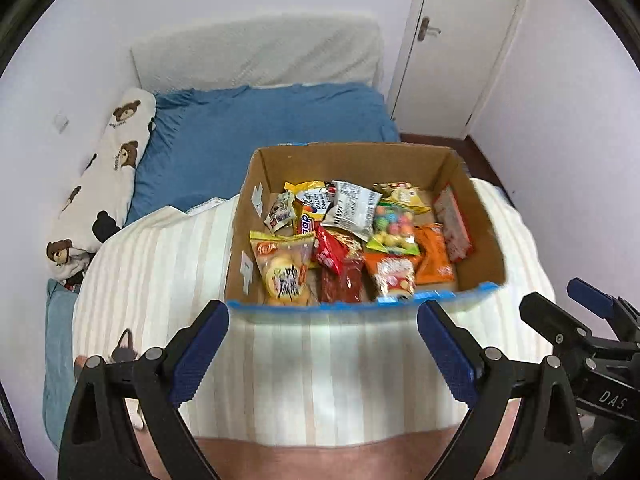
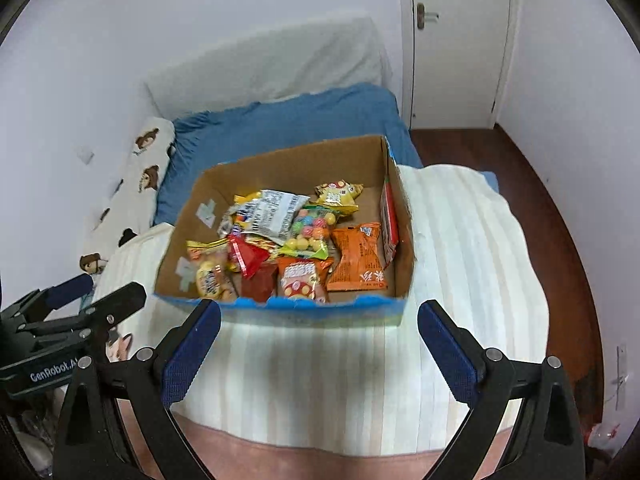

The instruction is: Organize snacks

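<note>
Snack packets [image 1: 352, 240] fill an open cardboard box [image 1: 484, 216] at centre frame in both wrist views, among them an orange packet [image 2: 360, 260], a clear bag of coloured candy balls [image 2: 312, 232] and a red wrapper [image 1: 330, 252]; the box rests on a cream striped blanket [image 1: 312, 364] over a bed with a blue sheet [image 1: 256, 132]; a bear-print pillow [image 1: 112, 172] lies at left; left gripper [image 1: 323, 340] and right gripper [image 2: 319, 340] hover below the box, both spread wide, grasping nothing.
</note>
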A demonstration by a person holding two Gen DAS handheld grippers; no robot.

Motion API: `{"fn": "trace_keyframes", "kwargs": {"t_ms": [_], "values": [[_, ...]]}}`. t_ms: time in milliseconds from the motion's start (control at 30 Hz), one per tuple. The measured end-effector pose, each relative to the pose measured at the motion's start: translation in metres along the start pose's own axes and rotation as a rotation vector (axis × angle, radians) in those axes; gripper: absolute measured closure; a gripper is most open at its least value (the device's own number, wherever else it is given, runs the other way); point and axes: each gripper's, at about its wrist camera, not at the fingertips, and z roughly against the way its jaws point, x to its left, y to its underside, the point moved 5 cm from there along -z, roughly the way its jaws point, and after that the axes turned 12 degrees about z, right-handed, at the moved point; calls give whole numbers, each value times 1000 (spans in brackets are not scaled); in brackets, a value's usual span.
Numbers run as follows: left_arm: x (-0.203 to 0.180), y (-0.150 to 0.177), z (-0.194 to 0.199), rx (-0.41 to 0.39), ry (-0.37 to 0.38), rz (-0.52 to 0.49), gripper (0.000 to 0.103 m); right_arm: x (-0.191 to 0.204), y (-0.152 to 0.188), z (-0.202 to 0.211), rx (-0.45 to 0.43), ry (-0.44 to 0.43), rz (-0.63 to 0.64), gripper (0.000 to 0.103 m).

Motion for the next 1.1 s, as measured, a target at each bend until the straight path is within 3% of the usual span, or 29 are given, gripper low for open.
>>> {"fn": "trace_keyframes", "kwargs": {"t_ms": [300,600,933,1100], "values": [[5,45,87,-143,2,-18,6,22,43,97,-135,17,22,1],[10,73,138,-196,18,-13,6,39,79,159,-196,16,33,0],[19,84,165,-272,-4,19,0,45,92,184,-227,37,48,0],[19,85,159,-250,-7,22,0,43,90,185,-238,50,55,0]]}}
